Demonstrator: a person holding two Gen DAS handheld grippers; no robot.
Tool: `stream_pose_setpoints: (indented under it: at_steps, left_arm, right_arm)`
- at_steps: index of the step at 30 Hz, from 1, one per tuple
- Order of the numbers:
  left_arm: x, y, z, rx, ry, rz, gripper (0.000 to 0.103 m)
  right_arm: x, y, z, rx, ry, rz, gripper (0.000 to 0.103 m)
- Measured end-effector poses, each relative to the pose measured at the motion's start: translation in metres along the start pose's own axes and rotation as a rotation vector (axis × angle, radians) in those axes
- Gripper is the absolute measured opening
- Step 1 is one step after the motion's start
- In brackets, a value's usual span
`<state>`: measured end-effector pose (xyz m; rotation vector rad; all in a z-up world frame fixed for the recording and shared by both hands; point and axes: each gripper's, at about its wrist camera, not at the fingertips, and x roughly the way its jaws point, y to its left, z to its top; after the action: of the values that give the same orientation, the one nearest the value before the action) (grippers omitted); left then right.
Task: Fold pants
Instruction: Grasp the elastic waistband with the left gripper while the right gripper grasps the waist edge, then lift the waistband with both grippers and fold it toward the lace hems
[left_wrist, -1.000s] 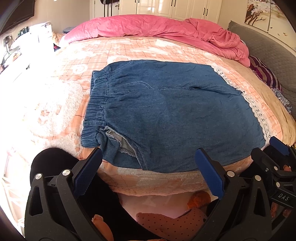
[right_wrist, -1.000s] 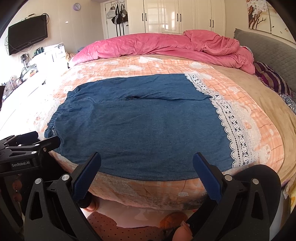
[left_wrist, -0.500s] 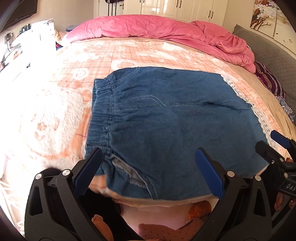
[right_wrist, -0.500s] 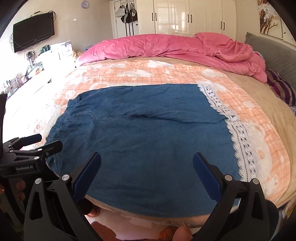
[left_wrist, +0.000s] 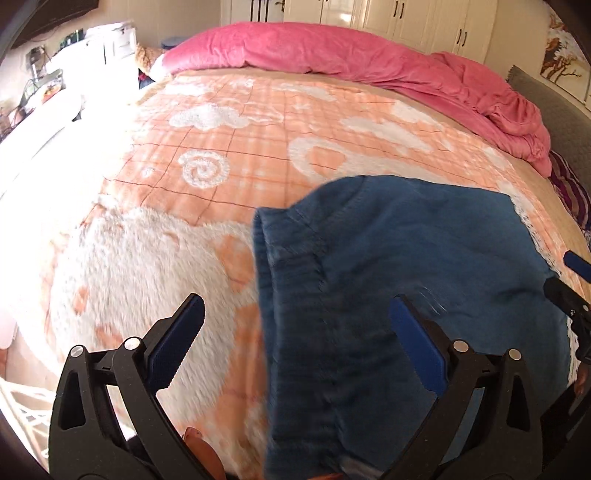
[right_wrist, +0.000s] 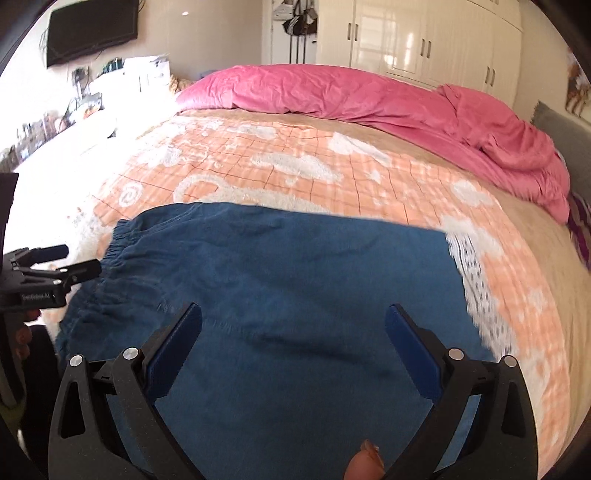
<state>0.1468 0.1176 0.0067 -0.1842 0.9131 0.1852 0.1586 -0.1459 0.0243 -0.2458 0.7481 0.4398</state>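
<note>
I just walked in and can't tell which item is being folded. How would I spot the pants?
Find the big bed with the peach blanket and the pink duvet bunched at its far side. The pants lie flat at its near edge: the only blue denim there, with white lace hems.

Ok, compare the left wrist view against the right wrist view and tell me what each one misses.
Only the left wrist view shows the right tool at its right edge. Only the right wrist view shows the black wall-mounted television, the hanging bags and the left tool. Both show the blue denim pants with white lace hem, the peach patterned blanket and the pink duvet.
</note>
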Motion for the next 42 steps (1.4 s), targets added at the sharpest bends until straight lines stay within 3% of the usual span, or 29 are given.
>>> stream_pose_setpoints:
  at_steps: [8, 12, 14, 16, 17, 21, 27, 32, 34, 37, 42]
  left_arm:
    - [0.054, 0.017, 0.045, 0.034, 0.038, 0.021, 0.094]
    - [0.069, 0.016, 0.050, 0.053, 0.050, -0.028, 0.092]
    - [0.075, 0.012, 0.051, 0.056, 0.050, -0.047, 0.082]
    - [0.076, 0.007, 0.051, 0.085, 0.031, -0.068, 0.064]
    - [0.076, 0.005, 0.051, 0.090, 0.030, -0.087, 0.048]
    - [0.077, 0.007, 0.052, 0.076, 0.015, -0.103, 0.034]
    - [0.052, 0.012, 0.052, 0.069, -0.126, -0.113, 0.029]
    - [0.042, 0.012, 0.051, 0.075, -0.177, -0.109, 0.029]
    - [0.041, 0.008, 0.048, 0.099, -0.191, -0.086, 0.029]
    - [0.040, 0.006, 0.045, 0.115, -0.200, -0.057, 0.029]
    - [0.031, 0.004, 0.037, 0.127, -0.223, -0.037, 0.029]
  right_arm:
    - [0.067, 0.010, 0.057, -0.166, 0.073, 0.060, 0.099]
    - [0.094, 0.019, 0.074, -0.203, 0.120, 0.101, 0.099]
    - [0.106, 0.025, 0.079, -0.231, 0.135, 0.107, 0.099]
    - [0.120, 0.029, 0.086, -0.263, 0.153, 0.106, 0.099]
    - [0.126, 0.030, 0.089, -0.269, 0.163, 0.108, 0.099]
    - [0.149, 0.034, 0.103, -0.332, 0.192, 0.074, 0.099]
    - [0.174, 0.048, 0.112, -0.452, 0.228, 0.104, 0.096]
    - [0.185, 0.064, 0.103, -0.502, 0.256, 0.205, 0.050]
    - [0.181, 0.069, 0.100, -0.491, 0.239, 0.244, 0.024]
    - [0.165, 0.069, 0.093, -0.471, 0.183, 0.243, 0.011]
    - [0.124, 0.051, 0.086, -0.348, 0.104, 0.263, 0.009]
